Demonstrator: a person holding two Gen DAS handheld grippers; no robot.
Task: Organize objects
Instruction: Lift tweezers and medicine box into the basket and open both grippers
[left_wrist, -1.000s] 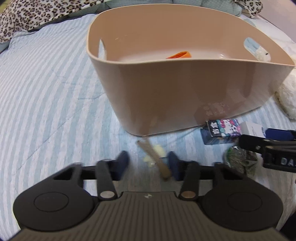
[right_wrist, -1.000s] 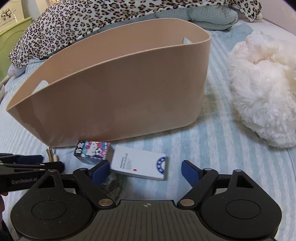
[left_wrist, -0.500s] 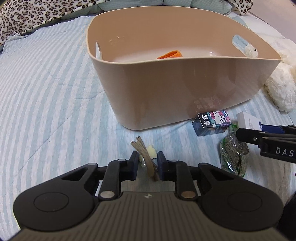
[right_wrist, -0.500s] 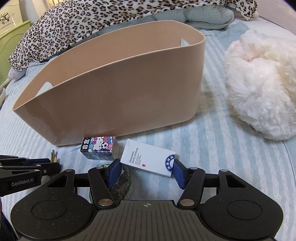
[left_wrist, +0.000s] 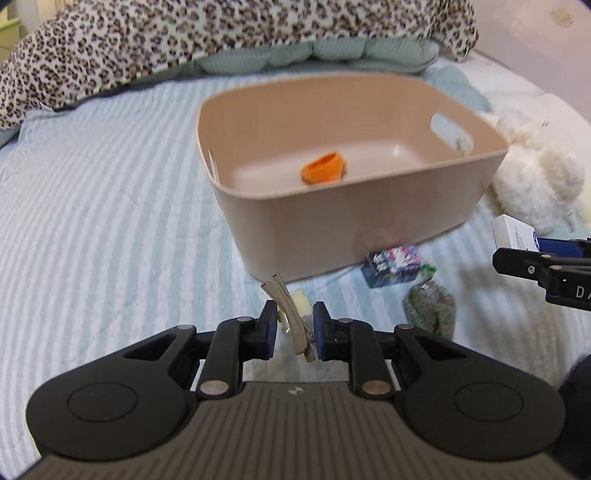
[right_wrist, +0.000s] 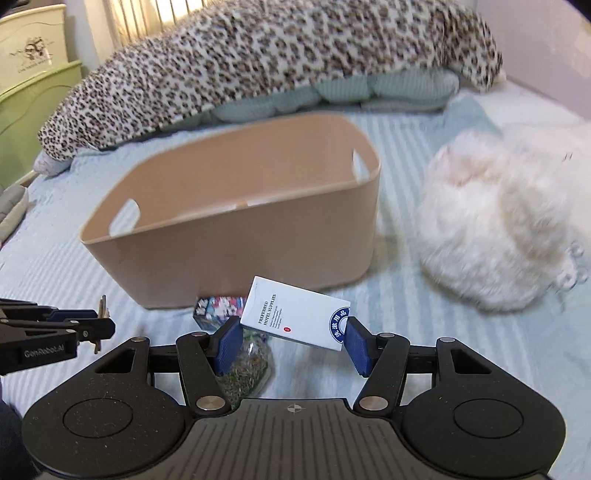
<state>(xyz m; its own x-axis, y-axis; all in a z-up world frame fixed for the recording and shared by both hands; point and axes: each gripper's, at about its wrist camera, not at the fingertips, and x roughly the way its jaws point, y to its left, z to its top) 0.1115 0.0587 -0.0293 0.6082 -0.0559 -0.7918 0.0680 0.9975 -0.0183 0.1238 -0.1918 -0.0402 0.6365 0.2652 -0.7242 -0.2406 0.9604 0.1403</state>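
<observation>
Only the left wrist view looks down into the tan tub (left_wrist: 354, 206) on the striped bedspread (left_wrist: 92, 221) and shows the orange cup (left_wrist: 324, 169) lying inside. A fluffy white toy (right_wrist: 495, 229) sits right of the tub, and a cartoon box (left_wrist: 393, 264) and a green packet (left_wrist: 430, 308) lie in front. The right gripper (right_wrist: 291, 338) is closed on the white hotel box (right_wrist: 295, 317), long side across, and the left gripper (left_wrist: 294, 325) pinches a hair clip (left_wrist: 290, 314) pointing at the tub.
</observation>
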